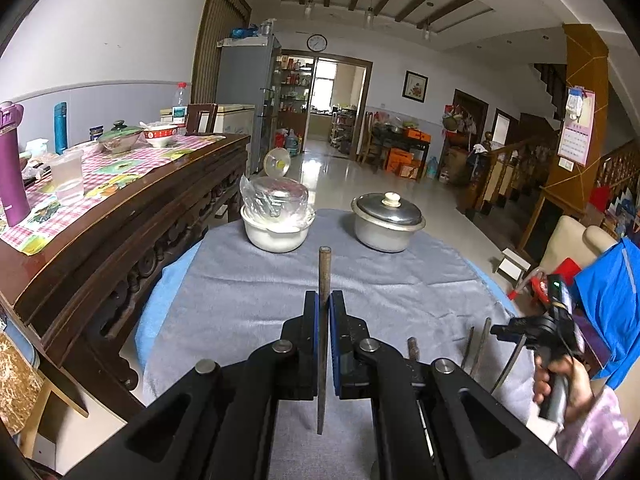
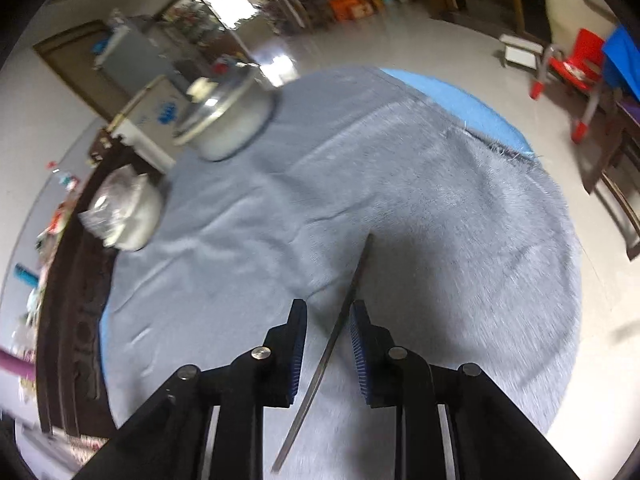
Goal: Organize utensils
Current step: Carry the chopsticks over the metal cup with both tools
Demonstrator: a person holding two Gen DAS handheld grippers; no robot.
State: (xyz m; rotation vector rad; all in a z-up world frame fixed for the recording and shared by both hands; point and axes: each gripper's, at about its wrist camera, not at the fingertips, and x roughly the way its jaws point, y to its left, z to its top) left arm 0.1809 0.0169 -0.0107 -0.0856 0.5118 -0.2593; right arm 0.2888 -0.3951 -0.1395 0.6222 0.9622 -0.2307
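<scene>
Fingers (image 1: 324, 304) over grey cloth (image 1: 248, 288)

Both views are evenly lit by soft daylight, admitted through a far doorway (image 1: 338, 96) and mirrored as glare on the tiled floor (image 1: 340, 176). Shadows are faint. The left wrist view is rendered sharp; the right wrist view is smeared by motion blur. Edges are bent and darkly vignetted throughout.

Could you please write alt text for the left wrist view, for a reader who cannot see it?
The left gripper is shut on a thin metal utensil above a grey cloth. Beyond stand a white bowl covered in plastic and a lidded metal pot; at right, a hand holds the right gripper.
</scene>
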